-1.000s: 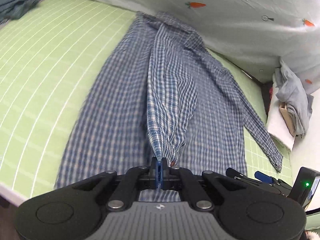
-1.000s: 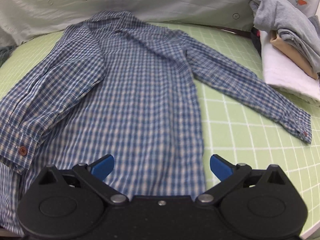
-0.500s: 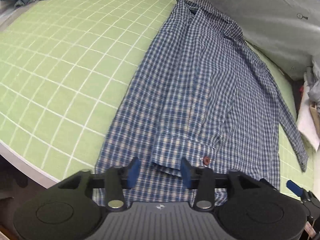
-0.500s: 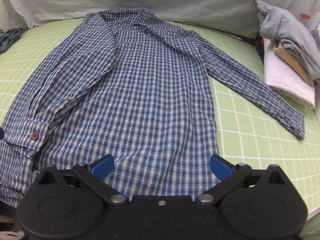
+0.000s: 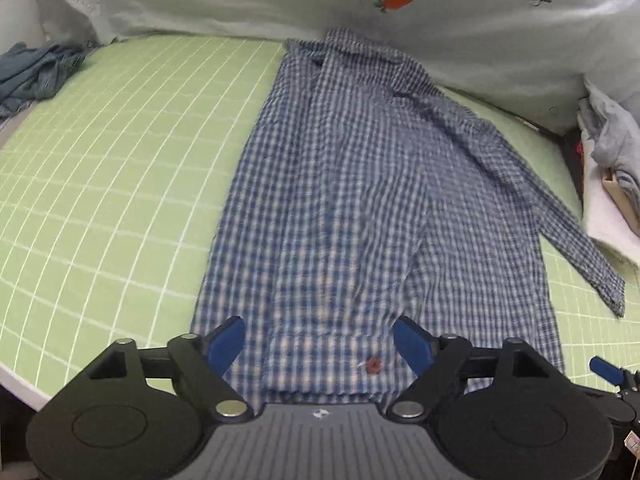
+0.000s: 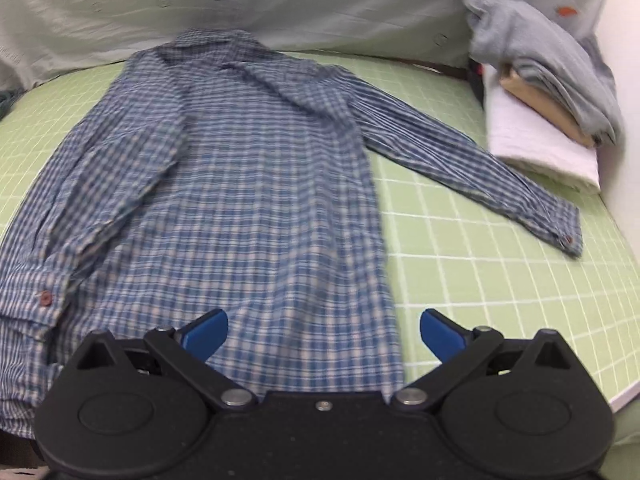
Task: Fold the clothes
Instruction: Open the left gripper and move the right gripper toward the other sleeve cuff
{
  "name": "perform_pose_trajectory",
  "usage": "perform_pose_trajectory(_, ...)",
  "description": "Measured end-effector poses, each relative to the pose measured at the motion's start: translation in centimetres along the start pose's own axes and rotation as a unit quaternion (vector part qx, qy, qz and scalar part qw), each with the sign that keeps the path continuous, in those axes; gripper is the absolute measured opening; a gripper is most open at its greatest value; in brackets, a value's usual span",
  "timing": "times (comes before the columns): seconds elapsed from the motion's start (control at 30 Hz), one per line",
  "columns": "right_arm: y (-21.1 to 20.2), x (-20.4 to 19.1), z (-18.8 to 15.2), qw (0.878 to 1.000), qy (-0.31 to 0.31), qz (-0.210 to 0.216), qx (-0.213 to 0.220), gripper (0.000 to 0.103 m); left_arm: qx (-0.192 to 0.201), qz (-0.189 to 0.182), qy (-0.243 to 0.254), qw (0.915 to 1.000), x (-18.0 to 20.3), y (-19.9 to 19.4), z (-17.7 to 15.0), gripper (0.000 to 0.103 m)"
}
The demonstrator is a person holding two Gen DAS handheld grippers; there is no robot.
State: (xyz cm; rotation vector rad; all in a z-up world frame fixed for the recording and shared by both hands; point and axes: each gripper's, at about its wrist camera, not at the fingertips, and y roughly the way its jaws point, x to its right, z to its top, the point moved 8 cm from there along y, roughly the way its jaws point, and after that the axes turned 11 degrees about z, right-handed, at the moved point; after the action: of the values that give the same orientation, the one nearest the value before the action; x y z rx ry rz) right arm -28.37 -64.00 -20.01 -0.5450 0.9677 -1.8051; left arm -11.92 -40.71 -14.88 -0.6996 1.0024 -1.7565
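Note:
A blue checked shirt [image 5: 352,200] lies flat on the green grid mat [image 5: 120,160], collar far away. Its left sleeve is folded in over the body, with the cuff and red button [image 5: 374,365] near the hem. The other sleeve [image 6: 472,168] stretches out to the right, its cuff [image 6: 566,236] on the mat. My left gripper [image 5: 320,346] is open and empty just above the folded cuff. My right gripper [image 6: 324,334] is open and empty over the shirt's [image 6: 248,200] hem, near its right edge.
A stack of folded clothes [image 6: 544,92] on a white towel sits at the right edge. A carrot-print sheet [image 5: 360,8] runs along the back. A crumpled blue-grey garment [image 5: 36,68] lies far left. The mat's front edge [image 5: 24,376] is close below.
My left gripper has let go of the left sleeve, which now lies folded over the shirt body, and has opened wide and drawn back. My right gripper stayed open and shifted slightly right.

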Motion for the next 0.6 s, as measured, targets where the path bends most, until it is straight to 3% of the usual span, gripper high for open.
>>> perform_pose_trajectory(0.17,0.3,3.1,0.1,1.000,0.028,-0.001,0.002,0.103,0.038,-0.006,0.028,0.9989,3.3,-1.0,1.5,0.088)
perform_pose_trajectory(0.3,0.9,5.5,0.6,0.999,0.052,-0.005,0.005,0.103,0.047,-0.007,0.032,0.9984,5.8,-1.0,2.4,0.088)
perform_pose_trajectory(0.6,3.1,11.8,4.1,0.998,0.059,-0.020,0.021,0.103,0.044,0.022,-0.004,0.9988,7.5,0.5,4.6,0.089)
